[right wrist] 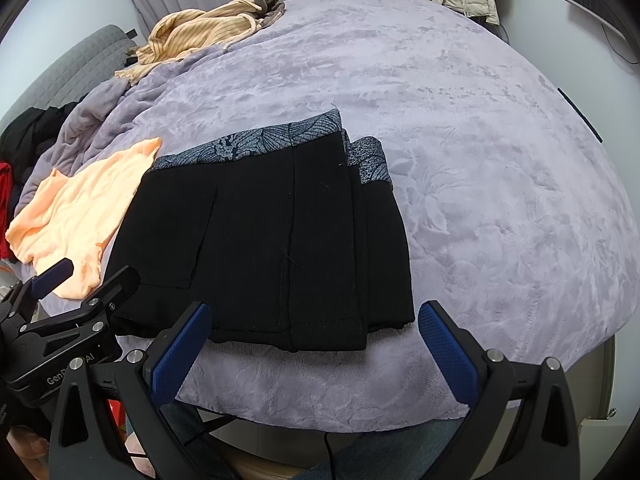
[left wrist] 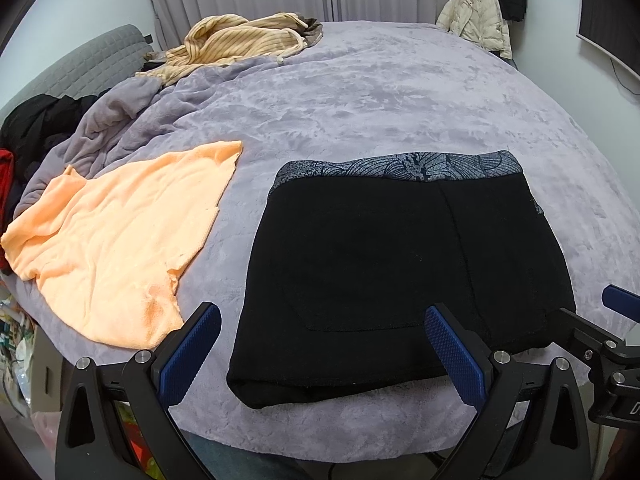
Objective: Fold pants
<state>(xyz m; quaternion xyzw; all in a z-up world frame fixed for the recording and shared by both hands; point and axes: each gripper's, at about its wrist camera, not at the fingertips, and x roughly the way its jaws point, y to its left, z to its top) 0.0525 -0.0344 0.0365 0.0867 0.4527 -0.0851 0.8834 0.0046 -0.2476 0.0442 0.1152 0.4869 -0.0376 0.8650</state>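
Observation:
Black pants (left wrist: 380, 272) with a grey patterned waistband (left wrist: 400, 168) lie folded into a compact stack on the lilac blanket (left wrist: 380, 92). In the right wrist view the pants (right wrist: 272, 240) show several stacked layers at their right side. My left gripper (left wrist: 324, 344) hovers open at the near edge of the stack, nothing between its blue pads (left wrist: 452, 356). My right gripper (right wrist: 314, 344) is also open and empty, just before the pants' near right corner. Each gripper shows in the other's view: the right gripper (left wrist: 592, 308) and the left gripper (right wrist: 90, 278).
An orange cloth (left wrist: 120, 248) lies spread left of the pants. A beige striped garment (left wrist: 240, 40) is heaped at the far left of the bed. Dark clothes (left wrist: 36, 128) pile by the grey headboard (left wrist: 80, 64). A cream jacket (left wrist: 476, 20) hangs at the back right.

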